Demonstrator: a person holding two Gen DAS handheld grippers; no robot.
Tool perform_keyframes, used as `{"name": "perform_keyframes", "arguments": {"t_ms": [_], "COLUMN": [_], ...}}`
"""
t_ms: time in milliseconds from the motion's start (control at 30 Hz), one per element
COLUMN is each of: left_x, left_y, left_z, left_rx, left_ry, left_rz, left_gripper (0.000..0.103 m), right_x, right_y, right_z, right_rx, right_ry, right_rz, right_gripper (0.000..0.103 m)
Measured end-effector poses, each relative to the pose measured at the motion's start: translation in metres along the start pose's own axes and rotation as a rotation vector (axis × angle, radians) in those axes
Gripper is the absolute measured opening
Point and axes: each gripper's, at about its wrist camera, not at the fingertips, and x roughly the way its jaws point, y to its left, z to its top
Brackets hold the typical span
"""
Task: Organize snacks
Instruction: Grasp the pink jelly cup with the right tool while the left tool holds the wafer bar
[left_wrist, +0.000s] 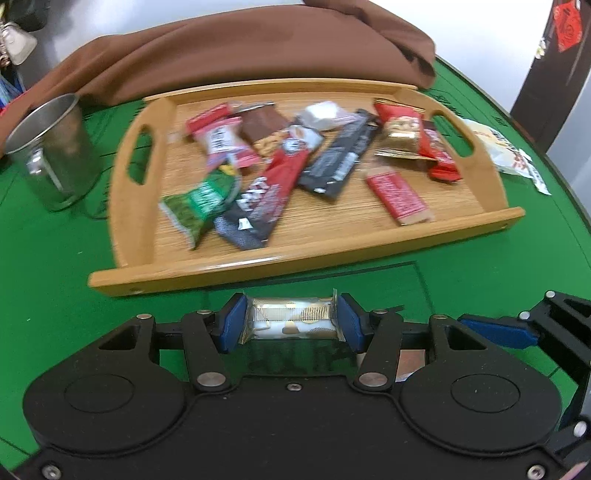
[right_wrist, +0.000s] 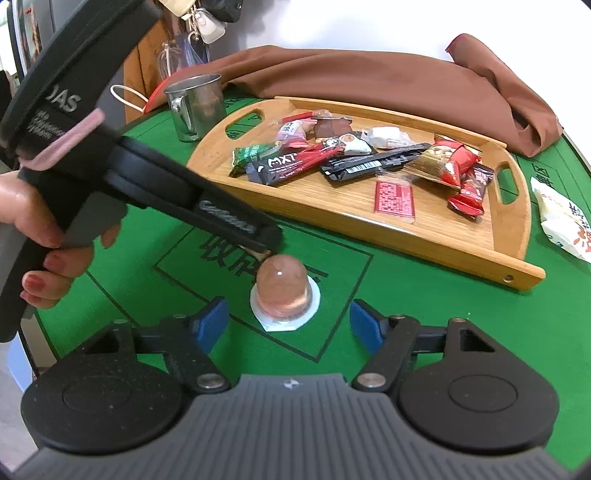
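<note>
The left gripper (left_wrist: 291, 322) is clamped on a small gold-and-white wrapped snack (left_wrist: 291, 317), its blue pads pressing the crimped ends just short of the near rim of the wooden tray (left_wrist: 295, 271). The right gripper (right_wrist: 288, 325) stands with its jaws apart and nothing between the pads; a pink jelly cup (right_wrist: 282, 291) sits upside down on the green table mat (right_wrist: 424, 295) just ahead of the gap, flanked but not touched. In the right wrist view the left gripper's nose hangs right above that jelly cup, held by a hand (right_wrist: 44, 236) at the left edge. Gripped only by its soft ends, the wrapped snack could buckle or slide out if it brushes the raised tray rim on the way over. With the two tools so near each other, a lift by the left one or a reach by the right one could knock fingers together or tip the jelly cup. The tray already holds a loose pile of packets; its near right part looks barest. A steel mug (left_wrist: 55, 147) stands left of the tray, a white snack bag (right_wrist: 565, 221) lies off its right end, and brown cloth (left_wrist: 240, 48) crowds the far side.
</note>
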Motion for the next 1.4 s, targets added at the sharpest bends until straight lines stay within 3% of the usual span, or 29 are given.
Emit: {"name": "perform_keyframes", "arguments": {"t_ms": [333,467,533,1033,1133,1167,1200,1400], "left_x": [-0.006,-0.007,-0.007,-0.029,-0.038,-0.040,-0.043,-0.045], "left_y": [0.016,0.016,0.016,0.015,0.014,0.013,0.012,0.011], "left_z": [-0.008,-0.009,-0.009,-0.011,-0.010,-0.009,-0.009,-0.011], "left_rx": [-0.017,-0.019,-0.018,0.004,0.013,0.014,0.016,0.020], "left_ry": [-0.014,-0.020,-0.022,-0.072,-0.096,-0.103,-0.111,-0.120], "left_rz": [0.007,0.008,0.002,-0.031,-0.038,-0.037,-0.035,-0.034], "left_gripper": [0.051,0.051,0.051,0.050,0.050,0.050,0.050,0.050], "right_x": [0.016,0.016,0.015,-0.006,-0.012,-0.015,-0.017,-0.020], "right_y": [0.010,0.015,0.012,-0.013,-0.017,-0.018,-0.019,-0.024], "right_z": [0.004,0.005,0.007,0.017,0.022,0.023,0.025,0.029], "right_rx": [0.003,0.008,0.038,0.130,0.144,0.148,0.149,0.143], "right_ry": [0.014,0.005,0.003,-0.032,-0.045,-0.052,-0.057,-0.068], "right_rz": [-0.017,-0.070,-0.083,-0.102,-0.108,-0.109,-0.115,-0.126], "right_gripper": [0.067,0.044,0.039,0.034,0.027,0.018,0.014,0.020]}}
